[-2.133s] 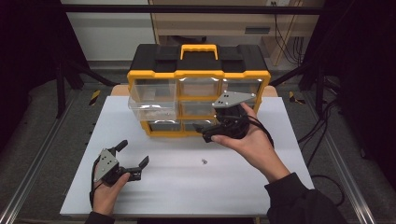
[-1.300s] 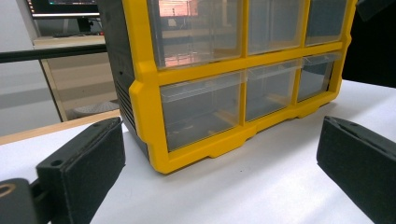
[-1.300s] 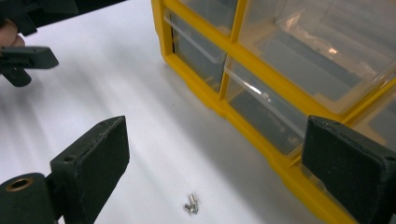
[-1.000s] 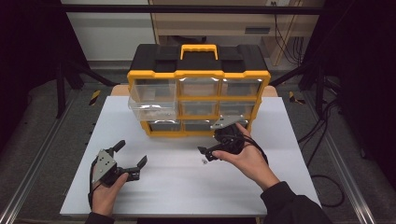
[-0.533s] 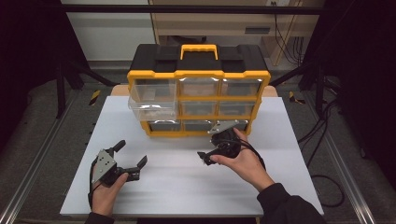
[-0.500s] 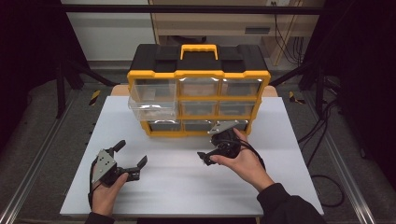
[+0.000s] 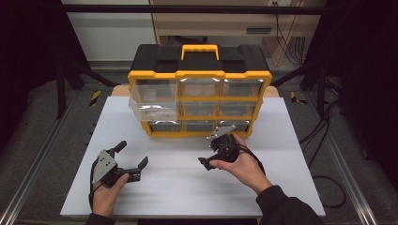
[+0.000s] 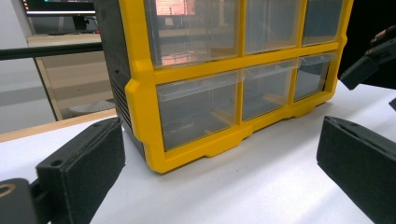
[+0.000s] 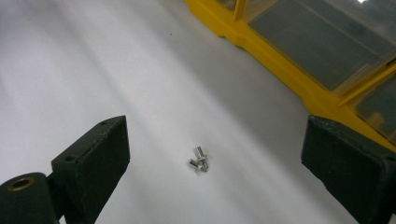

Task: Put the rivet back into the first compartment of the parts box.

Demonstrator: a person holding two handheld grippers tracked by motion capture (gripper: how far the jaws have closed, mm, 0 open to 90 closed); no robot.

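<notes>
A yellow and black drawer organizer (image 7: pixel 199 89) stands at the back of the white table (image 7: pixel 187 192). One clear drawer (image 7: pixel 152 111) at its left sticks out. My right gripper (image 7: pixel 208 151) is held low over the table in front of the organizer, open. In the right gripper view, a few small metal pins (image 9: pixel 199 159) lie on the table between the wide-open jaws of the right gripper (image 9: pixel 217 163). My left gripper (image 7: pixel 132 154) rests open at the front left with nothing in it. In the left gripper view, the left gripper (image 8: pixel 222 172) faces the organizer (image 8: pixel 187 93).
The organizer's lower clear drawers (image 8: pixel 201 107) are closed. A jaw of the other gripper (image 8: pixel 369 65) shows at the right edge of the left gripper view. Cables (image 7: pixel 324 126) run on the floor right of the table. Bare tabletop (image 7: pixel 178 183) lies between the two hands.
The right gripper has come down and forward from the organizer's front to just above the table, over the small metal pins. The left gripper has stayed put.
</notes>
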